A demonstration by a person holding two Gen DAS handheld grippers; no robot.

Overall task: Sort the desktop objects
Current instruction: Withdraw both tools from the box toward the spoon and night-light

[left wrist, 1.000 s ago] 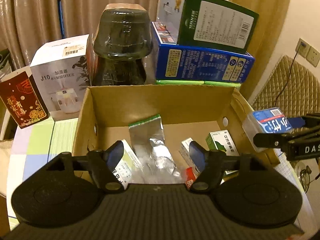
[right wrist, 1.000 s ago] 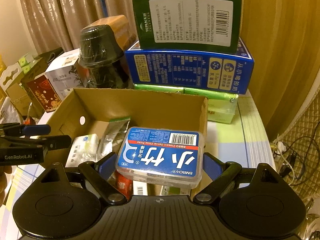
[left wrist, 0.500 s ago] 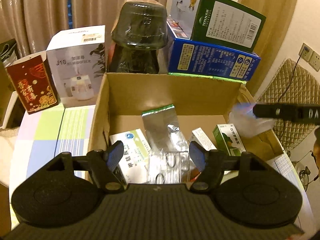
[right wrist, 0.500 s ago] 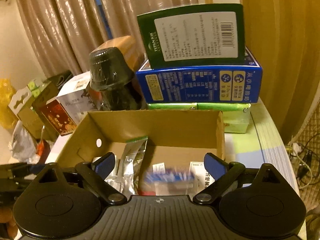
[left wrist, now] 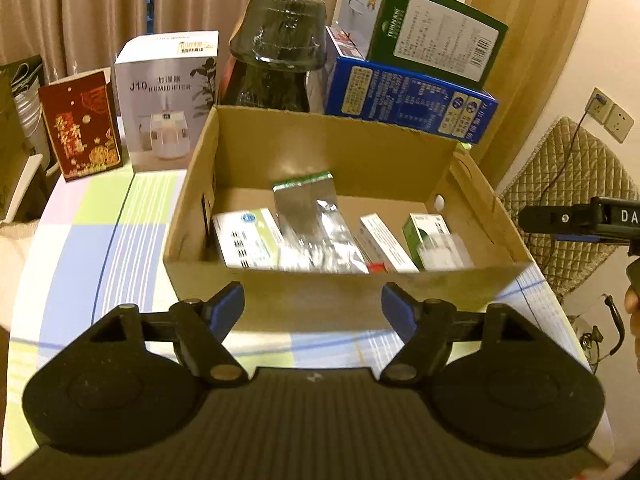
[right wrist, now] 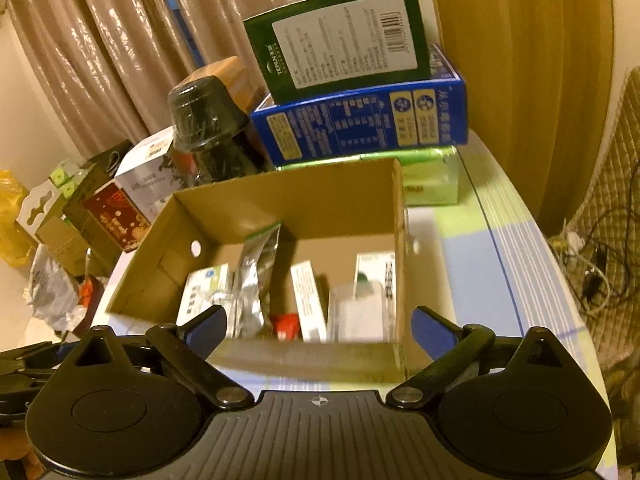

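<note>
Holding cartons, foil pouch [left wrist: 308,216], clear case [left wrist: 442,250] – cardboard box [left wrist: 340,292], open-topped

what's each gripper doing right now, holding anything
Left gripper: open, jaws opening, nothing between them.
Right gripper: open, jaws opening, nothing held.

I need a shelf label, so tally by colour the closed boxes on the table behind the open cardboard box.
red box: 1
white box: 1
blue box: 1
dark green box: 1
light green box: 1
brown box, mostly hidden: 1
Total: 6
</note>
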